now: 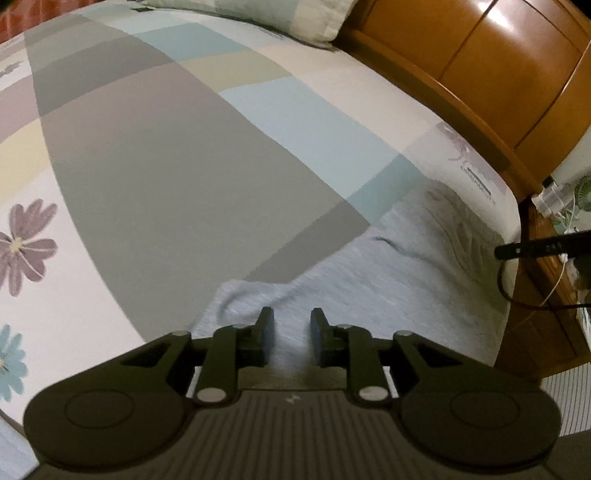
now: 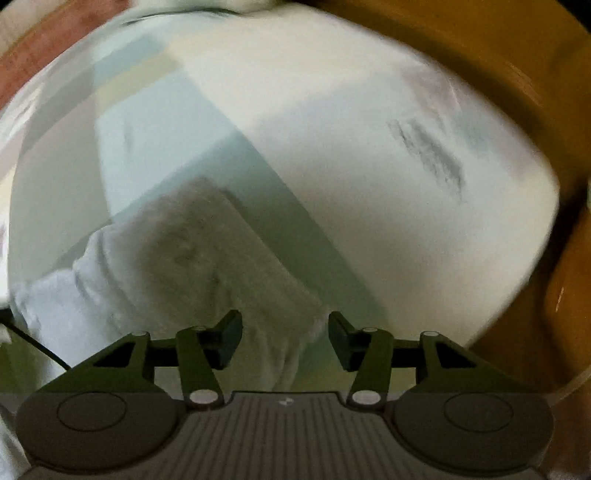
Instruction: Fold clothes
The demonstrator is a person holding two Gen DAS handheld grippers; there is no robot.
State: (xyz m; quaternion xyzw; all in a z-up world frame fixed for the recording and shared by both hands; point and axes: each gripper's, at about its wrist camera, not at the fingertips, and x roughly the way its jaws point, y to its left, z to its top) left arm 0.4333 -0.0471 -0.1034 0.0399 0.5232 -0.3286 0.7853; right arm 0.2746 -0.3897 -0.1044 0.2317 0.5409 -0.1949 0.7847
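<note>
A light grey garment [image 1: 373, 266] lies on the bed's near right corner, with a darker grey part toward the bed edge. My left gripper [image 1: 291, 321] is open, its fingers just above the garment's near left edge, holding nothing. In the right wrist view, which is blurred by motion, the garment [image 2: 192, 258] lies ahead and left, its darker grey band reaching between the fingers. My right gripper [image 2: 285, 325] is open over the garment's near end. Part of the right gripper [image 1: 535, 249] shows at the right edge of the left wrist view.
The bed has a patchwork sheet [image 1: 166, 166] with flower prints. A pillow [image 1: 258, 14] lies at the head. A wooden headboard [image 1: 498, 74] runs along the right. A bedside stand with cables and a small fan [image 1: 565, 206] is beyond the bed's corner.
</note>
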